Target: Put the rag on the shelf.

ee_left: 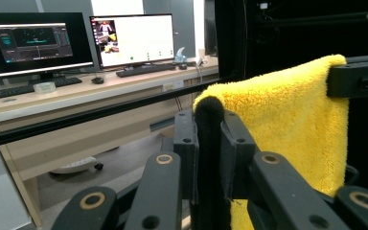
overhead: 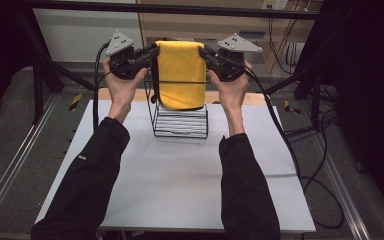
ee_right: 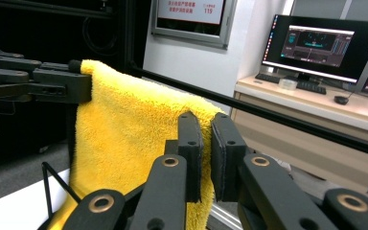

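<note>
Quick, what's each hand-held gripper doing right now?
Left hand-held gripper: closed on the yellow towel's left top corner.
Right hand-held gripper: closed on its right top corner.

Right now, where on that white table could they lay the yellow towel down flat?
Bare white table lies between the sleeves, in front of the wire rack, plus strips either side. It is crowded at the rack, where both grippers hold the yellow towel.

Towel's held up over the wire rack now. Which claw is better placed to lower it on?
Neither alone, probably. The left claw and right claw each pinch a top corner of the yellow towel, level, with it hanging above the wire rack. Lower both together.
</note>
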A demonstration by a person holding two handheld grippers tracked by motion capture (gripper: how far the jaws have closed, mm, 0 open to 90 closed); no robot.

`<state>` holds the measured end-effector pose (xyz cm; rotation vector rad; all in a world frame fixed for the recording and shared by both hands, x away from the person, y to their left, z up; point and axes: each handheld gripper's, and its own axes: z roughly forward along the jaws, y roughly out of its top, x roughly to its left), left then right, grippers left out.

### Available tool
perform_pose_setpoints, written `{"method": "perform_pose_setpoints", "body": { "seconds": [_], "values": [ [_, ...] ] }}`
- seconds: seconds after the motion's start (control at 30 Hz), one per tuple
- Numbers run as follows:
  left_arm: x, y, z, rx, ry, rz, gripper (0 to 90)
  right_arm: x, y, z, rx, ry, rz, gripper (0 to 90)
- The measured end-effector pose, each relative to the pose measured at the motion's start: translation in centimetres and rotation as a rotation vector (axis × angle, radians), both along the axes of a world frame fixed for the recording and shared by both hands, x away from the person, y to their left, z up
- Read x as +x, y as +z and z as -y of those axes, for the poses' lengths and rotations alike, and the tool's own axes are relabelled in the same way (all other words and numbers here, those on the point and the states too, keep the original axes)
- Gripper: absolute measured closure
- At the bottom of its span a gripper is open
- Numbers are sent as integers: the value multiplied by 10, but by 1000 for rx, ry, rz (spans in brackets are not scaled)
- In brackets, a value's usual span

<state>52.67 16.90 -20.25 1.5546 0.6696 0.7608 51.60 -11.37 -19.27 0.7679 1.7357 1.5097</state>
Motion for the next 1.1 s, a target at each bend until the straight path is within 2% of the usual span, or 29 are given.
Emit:
{"method": "perform_pose_setpoints", "body": {
  "seconds": [0.27, 0.53, 0.73, 0.97, 1.1],
  "values": [
    [-6, -6, -3, -3, -14, 1, 787, -5, -8, 1, 5, 19, 4, 843],
    [-21, -4, -9, -19, -47, 37, 787, -17, -6, 4, 2, 53, 53, 842],
    [-29, 0, -11, -22, -62, 53, 786, -23, -4, 6, 8, 72, 71, 842],
    [-38, -3, -13, -16, -87, 47, 783, -31, -5, 7, -6, 80, 60, 839],
    [-45, -6, -16, -9, -106, 31, 781, -40, -6, 8, -14, 99, 44, 838]
  ]
}}
